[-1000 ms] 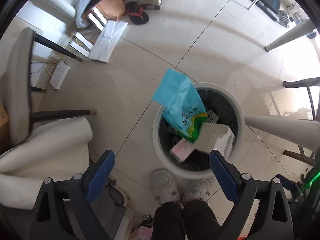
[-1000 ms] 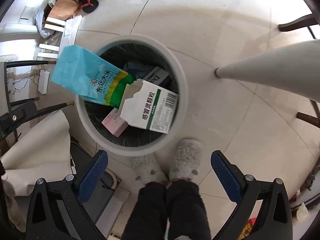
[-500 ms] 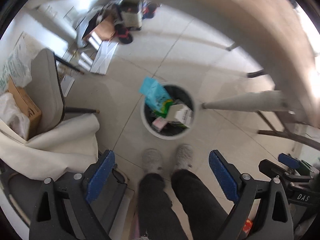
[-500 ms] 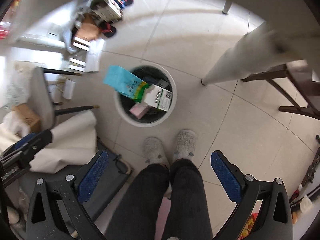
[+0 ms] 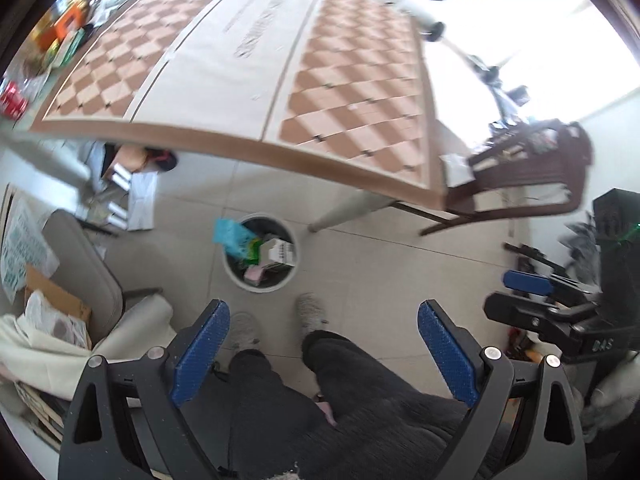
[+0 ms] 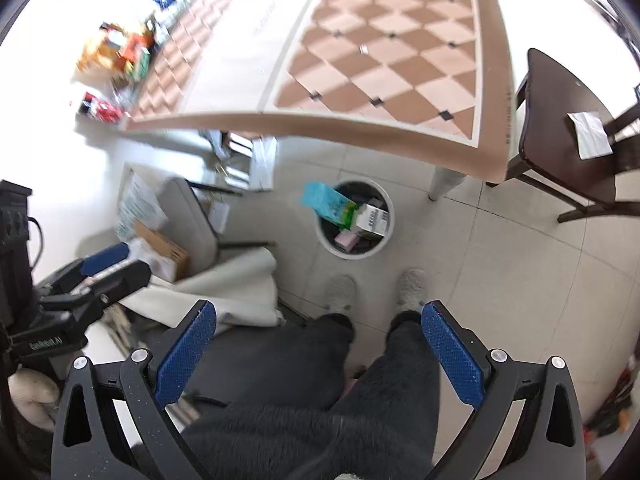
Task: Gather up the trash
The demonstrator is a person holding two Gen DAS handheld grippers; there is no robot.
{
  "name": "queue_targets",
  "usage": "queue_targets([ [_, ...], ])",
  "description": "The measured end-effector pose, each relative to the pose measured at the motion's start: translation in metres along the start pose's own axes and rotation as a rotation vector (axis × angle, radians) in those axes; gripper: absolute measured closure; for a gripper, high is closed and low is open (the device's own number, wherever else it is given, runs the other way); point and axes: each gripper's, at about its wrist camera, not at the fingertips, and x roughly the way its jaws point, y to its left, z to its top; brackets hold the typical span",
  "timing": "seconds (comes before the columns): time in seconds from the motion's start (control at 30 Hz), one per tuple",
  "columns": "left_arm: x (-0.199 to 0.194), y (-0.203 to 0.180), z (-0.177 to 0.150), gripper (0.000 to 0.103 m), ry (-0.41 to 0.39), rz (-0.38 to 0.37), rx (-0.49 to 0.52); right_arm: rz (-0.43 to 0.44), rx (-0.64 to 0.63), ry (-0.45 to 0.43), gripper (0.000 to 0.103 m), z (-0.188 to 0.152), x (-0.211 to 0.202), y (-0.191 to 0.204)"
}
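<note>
A white round trash bin (image 5: pixel 240 278) stands on the tiled floor by a table leg; it also shows in the right wrist view (image 6: pixel 326 242). In it lie a blue-green rice bag (image 5: pixel 232 238) (image 6: pixel 326 202), a white medicine box (image 5: pixel 280 252) (image 6: pixel 374 218) and a pink box (image 5: pixel 253 274) (image 6: pixel 346 240). My left gripper (image 5: pixel 322 328) is open and empty, high above the floor over the person's legs. My right gripper (image 6: pixel 318 330) is open and empty at about the same height.
A checkered table (image 5: pixel 352 92) (image 6: pixel 380 52) spans the top, with packages at its far left (image 5: pixel 64 36) (image 6: pixel 128 48). A dark wooden chair (image 6: pixel 568 128) stands right, a grey chair (image 5: pixel 80 264) and a cardboard box (image 6: pixel 164 250) left. The person's slippered feet (image 5: pixel 312 314) are near the bin.
Both grippers rose well away from the bin, which now looks small and far below. The tabletop has come into view. Both stay open and empty.
</note>
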Motion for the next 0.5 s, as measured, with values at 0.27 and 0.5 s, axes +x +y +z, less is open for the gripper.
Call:
queue_targets([
  [0.27,-0.065,-0.003,-0.011,0.007,-0.025,-0.091,0.107,0.029,0.091,-0.114,0.000,-0.056,-0.073,0.055],
  [0.5,-0.093,-0.002,-0.019,0.007,-0.041,-0.099,0.141,0.048,0.147,-0.148,0.000,-0.094,-0.091,0.083],
])
